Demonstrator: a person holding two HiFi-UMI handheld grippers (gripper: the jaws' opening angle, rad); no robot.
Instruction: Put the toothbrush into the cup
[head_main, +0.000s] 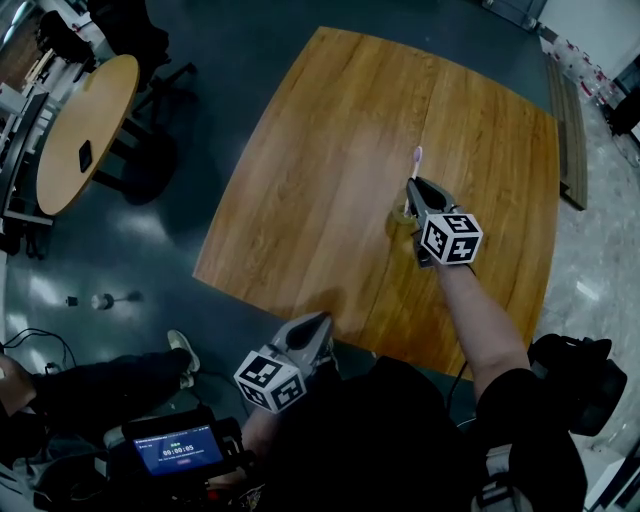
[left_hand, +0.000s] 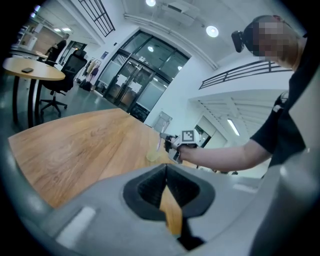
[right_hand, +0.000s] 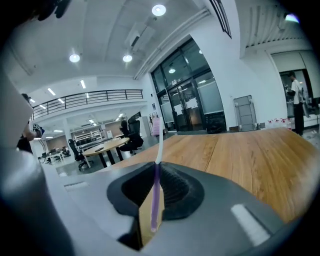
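Right gripper (right_hand: 156, 172): fingers clamped on the toothbrush (right_hand: 158, 150). The purple handle sits between the pads. The white neck runs out past the fingertips to the pink bristle head.

In the head view the toothbrush (head_main: 416, 160) points away from the person, above the wooden table (head_main: 330, 180). The right gripper (head_main: 413, 186) is held out over the table's middle.

Cup (left_hand: 152, 154): clear and yellowish, upright on the table. From the left gripper view it sits just under the right fingertips. The brush end shows close above its rim, and I cannot tell whether they touch.

Left gripper (left_hand: 166, 172): fingers together with nothing between them, only table showing past the tips. In the head view the left gripper (head_main: 318, 325) is at the table's near edge, well apart from cup and brush.
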